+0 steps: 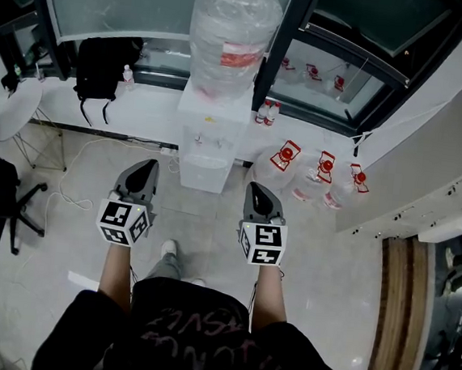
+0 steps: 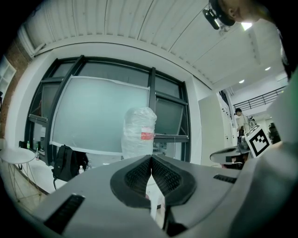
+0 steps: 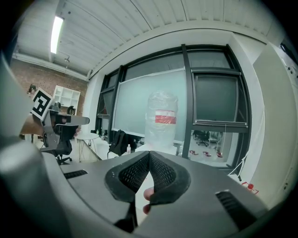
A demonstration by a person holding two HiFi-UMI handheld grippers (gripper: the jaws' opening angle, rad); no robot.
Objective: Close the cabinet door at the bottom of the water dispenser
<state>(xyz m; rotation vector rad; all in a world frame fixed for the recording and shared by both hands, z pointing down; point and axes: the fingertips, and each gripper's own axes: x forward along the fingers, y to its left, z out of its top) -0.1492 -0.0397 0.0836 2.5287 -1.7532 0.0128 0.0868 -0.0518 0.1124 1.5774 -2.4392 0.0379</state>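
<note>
You are standing facing the white water dispenser (image 1: pixel 211 142), which is carrying a large clear bottle (image 1: pixel 234 26) on top. You are holding the left gripper (image 1: pixel 148 166) and the right gripper (image 1: pixel 256 189) out over the floor (image 1: pixel 63 237), both pointing toward the dispenser, neither touching it. A black backpack (image 1: pixel 104 66) is sitting on the ledge to its left, and spare jugs (image 1: pixel 321 177) are lying to its right.

No legible txt anywhere. Red label (image 1: pixel 235 57) on clear plastic water jug (image 1: pixel 231 13): too blurred. Pink print on black shirt (image 1: pixel 198 356): unreadable.

Head view looks down; both gripper views face the water dispenser (image 1: pixel 211 137).
</note>
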